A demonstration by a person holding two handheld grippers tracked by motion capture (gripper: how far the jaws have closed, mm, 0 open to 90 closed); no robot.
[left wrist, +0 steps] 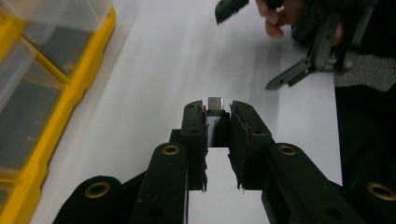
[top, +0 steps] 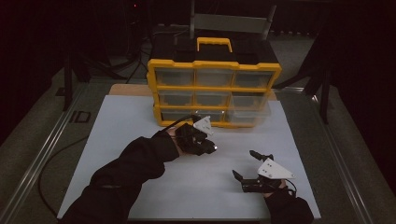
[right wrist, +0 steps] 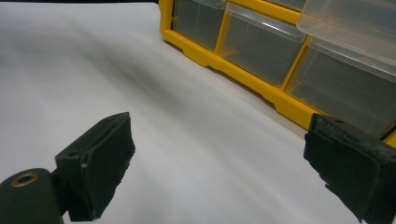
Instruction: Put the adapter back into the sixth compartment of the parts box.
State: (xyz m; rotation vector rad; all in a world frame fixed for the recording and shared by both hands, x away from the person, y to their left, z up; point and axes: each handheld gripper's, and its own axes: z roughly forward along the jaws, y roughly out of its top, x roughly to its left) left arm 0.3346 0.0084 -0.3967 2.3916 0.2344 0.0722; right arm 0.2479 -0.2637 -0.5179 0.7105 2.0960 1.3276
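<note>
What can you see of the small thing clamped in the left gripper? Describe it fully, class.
The small object is flat and narrow, with a silvery, metal-looking end sticking out past the pads and a paler body between them. The left gripper is shut on it, above the white table sheet. What it is cannot be told.

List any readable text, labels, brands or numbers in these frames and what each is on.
None readable.
Yellow organizer: no label visible on frame or clear drawers.
Small metal-tipped part clamped in the left gripper: no marking legible.
Right gripper, open: grey plate blank apart from dark holes.
</note>
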